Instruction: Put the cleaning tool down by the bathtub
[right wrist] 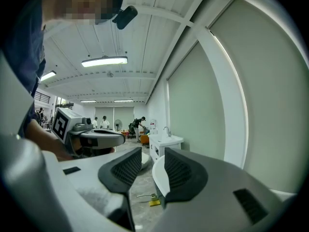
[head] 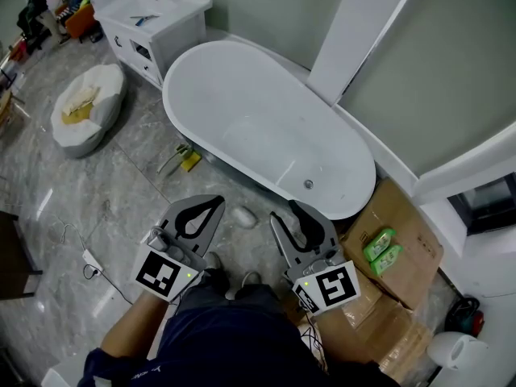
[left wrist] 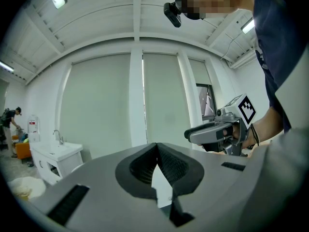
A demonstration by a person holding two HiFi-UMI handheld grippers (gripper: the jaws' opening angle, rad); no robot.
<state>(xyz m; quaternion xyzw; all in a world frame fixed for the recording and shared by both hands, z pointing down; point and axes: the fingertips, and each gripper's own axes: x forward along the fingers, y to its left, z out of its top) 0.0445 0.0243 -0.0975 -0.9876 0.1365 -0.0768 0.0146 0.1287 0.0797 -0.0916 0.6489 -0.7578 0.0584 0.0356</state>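
Note:
The cleaning tool (head: 185, 159), a small brush with a yellow head and a greenish handle, lies on the grey floor against the near side of the white bathtub (head: 266, 127). In the right gripper view the cleaning tool (right wrist: 149, 199) shows low between the jaws, beside the tub's rim (right wrist: 158, 174). My left gripper (head: 216, 203) hangs above the floor in front of the tub, its tips (left wrist: 157, 146) meeting with nothing between them. My right gripper (head: 284, 211) hovers to its right near the tub's rounded end, jaws (right wrist: 153, 153) apart and empty. Neither gripper touches the tool.
A white vanity with a sink (head: 153, 14) stands beyond the tub's far end, and a white cushion (head: 87, 107) lies to its left. Cardboard boxes (head: 407, 256) with green packs (head: 380, 247) lie at the right. A small white object (head: 243, 214) and a cable (head: 90, 263) lie on the floor.

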